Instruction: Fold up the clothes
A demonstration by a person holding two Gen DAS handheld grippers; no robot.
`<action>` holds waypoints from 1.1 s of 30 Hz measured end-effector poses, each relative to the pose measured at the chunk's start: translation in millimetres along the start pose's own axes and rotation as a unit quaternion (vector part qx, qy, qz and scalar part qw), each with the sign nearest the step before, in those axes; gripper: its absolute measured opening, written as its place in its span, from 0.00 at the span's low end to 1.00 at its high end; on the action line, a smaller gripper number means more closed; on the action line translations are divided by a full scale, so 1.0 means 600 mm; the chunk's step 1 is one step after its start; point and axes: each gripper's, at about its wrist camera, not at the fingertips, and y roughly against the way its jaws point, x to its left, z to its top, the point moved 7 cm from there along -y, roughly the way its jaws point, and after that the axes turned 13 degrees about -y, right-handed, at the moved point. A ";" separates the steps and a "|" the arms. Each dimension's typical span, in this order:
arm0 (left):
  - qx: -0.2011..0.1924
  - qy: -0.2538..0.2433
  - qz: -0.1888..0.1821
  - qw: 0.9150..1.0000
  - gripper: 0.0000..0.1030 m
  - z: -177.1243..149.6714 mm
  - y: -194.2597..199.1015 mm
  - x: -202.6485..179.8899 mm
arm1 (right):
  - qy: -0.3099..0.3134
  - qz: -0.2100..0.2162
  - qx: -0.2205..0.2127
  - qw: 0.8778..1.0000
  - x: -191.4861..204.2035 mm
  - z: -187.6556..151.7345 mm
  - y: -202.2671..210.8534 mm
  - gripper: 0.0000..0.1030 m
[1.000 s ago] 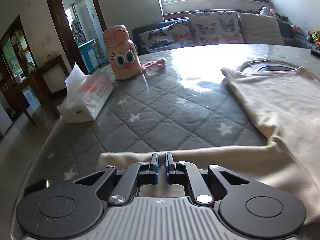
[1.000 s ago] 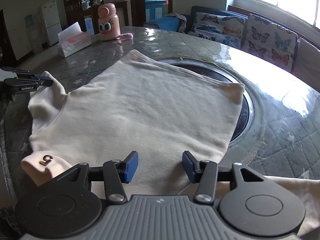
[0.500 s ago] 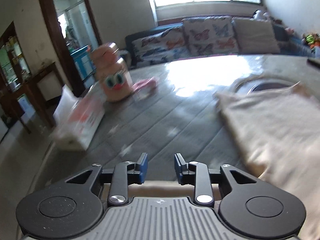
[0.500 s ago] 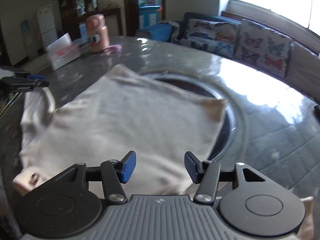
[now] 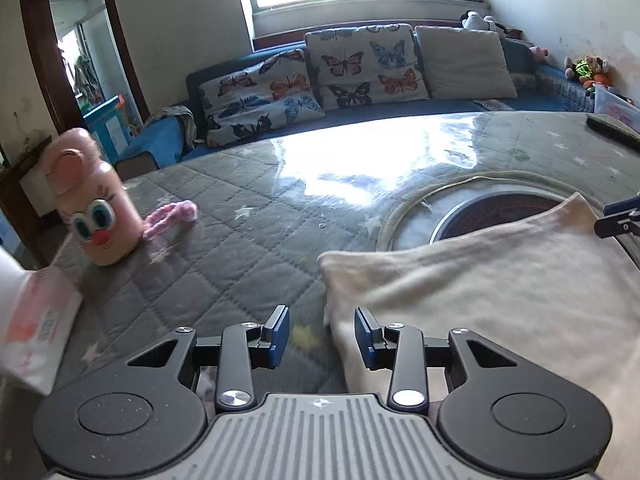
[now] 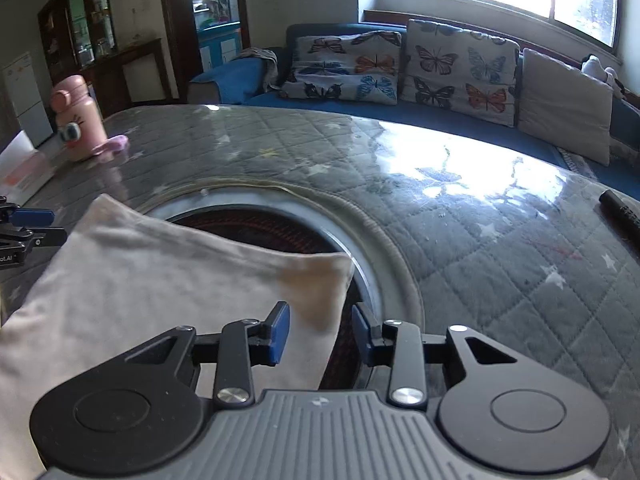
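A cream garment [image 5: 480, 288] lies flat on the grey quilted table, partly over the round dark inset; it also shows in the right wrist view [image 6: 160, 272]. My left gripper [image 5: 322, 334] is open and empty, low over the garment's near left edge by its far left corner. My right gripper [image 6: 320, 334] is open and empty, low over the garment's far right corner. Each gripper's tip shows at the edge of the other view, the right one [image 5: 618, 220] and the left one [image 6: 24, 228].
A pink cartoon-face bottle [image 5: 94, 204] with a pink strap [image 5: 170, 218] stands at the left. A tissue box [image 5: 32, 320] sits near the left edge. The round inset [image 6: 280, 236] is in the table's middle. A black object [image 6: 622, 216] lies at the far right. A sofa stands behind.
My left gripper let go of the sleeve, opened and moved forward to the garment's far left corner. My right gripper stayed open and moved forward to the far right corner.
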 end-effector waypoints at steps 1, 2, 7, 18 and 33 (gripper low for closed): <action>0.002 0.001 -0.002 1.000 0.36 0.003 -0.009 0.001 | -0.001 0.001 0.000 1.000 -0.001 0.003 -0.007 0.26; 0.004 0.003 -0.005 1.000 0.36 0.006 -0.017 0.002 | -0.001 0.001 0.000 1.000 -0.002 0.006 -0.013 0.23; -0.006 0.000 -0.019 1.000 0.07 0.021 -0.040 0.001 | 0.009 0.002 -0.001 1.000 0.004 0.012 -0.033 0.04; -0.020 -0.008 0.011 1.000 0.05 0.085 -0.095 0.010 | 0.028 -0.016 -0.033 0.999 0.006 0.072 -0.055 0.03; -0.065 -0.063 -0.037 0.995 0.17 0.048 0.070 -0.091 | 0.097 0.029 0.007 0.995 0.076 -0.015 0.071 0.24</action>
